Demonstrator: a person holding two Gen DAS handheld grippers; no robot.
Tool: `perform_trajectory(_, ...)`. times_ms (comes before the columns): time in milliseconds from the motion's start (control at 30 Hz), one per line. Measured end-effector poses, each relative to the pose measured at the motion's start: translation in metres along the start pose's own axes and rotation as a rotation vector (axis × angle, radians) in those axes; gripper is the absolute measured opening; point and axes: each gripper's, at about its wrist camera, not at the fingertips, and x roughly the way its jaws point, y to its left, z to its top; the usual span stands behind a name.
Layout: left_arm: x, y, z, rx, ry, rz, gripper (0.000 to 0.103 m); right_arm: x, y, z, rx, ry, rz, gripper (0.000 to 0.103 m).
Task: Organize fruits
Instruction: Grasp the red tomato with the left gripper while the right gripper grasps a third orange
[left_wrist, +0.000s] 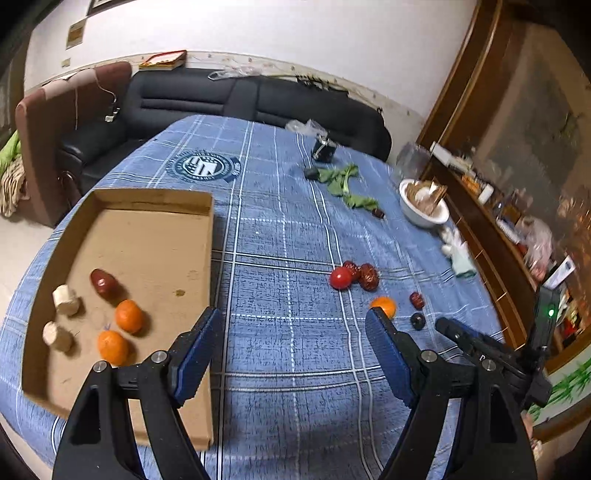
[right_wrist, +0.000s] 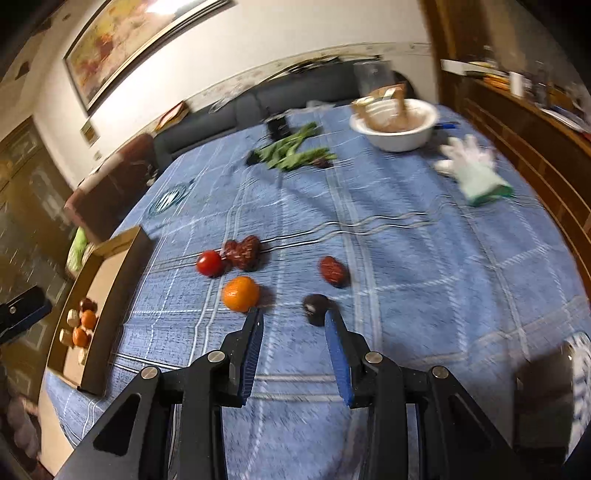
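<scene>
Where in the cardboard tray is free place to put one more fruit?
The cardboard tray is bare across its far half, toward the sofa. Crowded is the near left corner: two oranges, a red date and two pale chunks.

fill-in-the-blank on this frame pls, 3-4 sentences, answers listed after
1. The number of oranges lying inside the cardboard tray is ____.
2. The loose orange on the tablecloth lies nearer the camera than the red ____.
3. The leafy greens lie to the left of the white ____.
4. Both the left gripper and right gripper hold ____.

Missing words: two; tomato; bowl; nothing
</scene>
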Motion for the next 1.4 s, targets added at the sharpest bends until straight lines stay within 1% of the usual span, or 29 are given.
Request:
perform_trajectory(100,0.020,-0.001,0.006,0.006,0.009,0.012,0.079,0.026,0.019,0.008,-0.069,0.026,0.037,0.038)
perform_trajectory(167,0.035,-0.003,0.011,0.011,0.025,0.028,0.075,0.043,0.029,0.012,-0.098,0.047,0.035,0.038)
perform_trajectory(300,0.065,-0.011,0.017,0.031,0.063,0.008,0.074,0.069,0.042,0.015,-0.131,0.082,0.023,0.038)
perform_trajectory(333,0.073,-0.015,0.017,0.039,0.072,0.005,0.074,0.074,0.044,0.015,-0.131,0.085,0.042,0.038)
perform_trajectory(400,0.090,-0.023,0.018,0.059,0.093,-0.004,0.073,0.079,0.047,0.015,-0.136,0.092,0.062,0.038)
perform_trajectory(567,0.127,-0.038,0.020,0.096,0.131,-0.032,0.073,0.089,0.054,0.009,-0.175,0.100,0.082,0.038)
perform_trajectory(700,0.148,-0.039,0.025,0.075,0.148,-0.053,0.072,0.091,0.050,0.008,-0.159,0.089,0.112,0.036)
perform_trajectory(767,0.157,-0.042,0.027,0.078,0.161,-0.061,0.063,0.090,0.048,0.008,-0.149,0.086,0.127,0.036)
perform_trajectory(833,0.164,-0.047,0.027,0.093,0.173,-0.071,0.059,0.089,0.045,0.008,-0.136,0.086,0.126,0.036)
perform_trajectory(867,0.168,-0.050,0.026,0.103,0.180,-0.074,0.053,0.089,0.043,0.008,-0.132,0.087,0.126,0.036)
perform_trajectory(900,0.171,-0.052,0.026,0.113,0.186,-0.079,0.050,0.089,0.041,0.008,-0.123,0.088,0.133,0.036)
perform_trajectory(1000,0.181,-0.059,0.023,0.139,0.203,-0.089,0.037,0.087,0.039,0.007,-0.124,0.084,0.122,0.036)
perform_trajectory(1033,0.184,-0.061,0.021,0.157,0.206,-0.083,0.029,0.087,0.040,0.008,-0.126,0.083,0.120,0.036)
perform_trajectory(1067,0.183,-0.063,0.019,0.172,0.189,-0.072,0.029,0.087,0.041,0.007,-0.132,0.080,0.116,0.036)
perform_trajectory(1133,0.182,-0.064,0.018,0.182,0.179,-0.065,0.028,0.087,0.043,0.006,-0.145,0.076,0.106,0.036)
perform_trajectory(1267,0.170,-0.057,0.019,0.139,0.168,-0.073,0.028,0.085,0.045,0.006,-0.153,0.066,0.101,0.036)
perform_trajectory(1400,0.145,-0.044,0.017,0.091,0.139,-0.080,0.028,0.082,0.045,0.005,-0.152,0.054,0.098,0.036)
